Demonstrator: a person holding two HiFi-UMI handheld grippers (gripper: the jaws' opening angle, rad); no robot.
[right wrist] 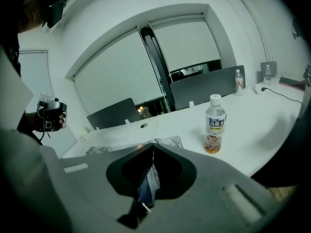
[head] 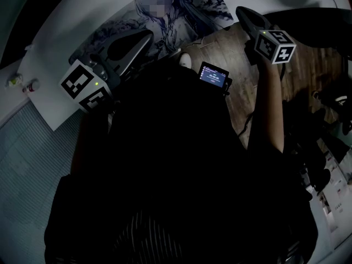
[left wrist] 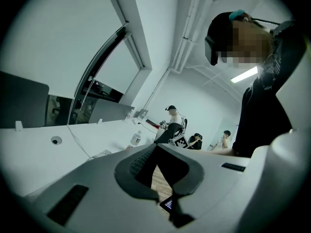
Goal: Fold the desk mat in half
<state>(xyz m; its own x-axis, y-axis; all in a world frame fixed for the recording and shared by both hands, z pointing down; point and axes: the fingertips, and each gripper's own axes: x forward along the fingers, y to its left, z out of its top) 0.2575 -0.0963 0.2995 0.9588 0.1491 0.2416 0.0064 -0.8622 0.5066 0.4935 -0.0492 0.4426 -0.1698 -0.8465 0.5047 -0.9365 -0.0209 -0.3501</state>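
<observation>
The desk mat (head: 176,7), printed with blue-grey artwork, lies flat on the white table (head: 49,76) at the top of the head view. My left gripper (head: 146,37) points at the mat's near edge, and its jaws meet at the tips (left wrist: 156,146) with nothing between them. My right gripper (head: 243,11) hovers just off the mat's near right corner. Its jaws are shut and empty (right wrist: 152,143). In the right gripper view, the mat (right wrist: 167,142) shows beyond and below the jaw tips. The person's dark clothing hides most of the head view.
A drink bottle (right wrist: 214,124) stands on the table right of the mat. Another bottle (left wrist: 136,139) and a cable (left wrist: 77,140) lie on the table ahead of the left gripper. A lit screen (head: 213,75) hangs at the person's chest. Wooden floor (head: 236,54) lies beneath.
</observation>
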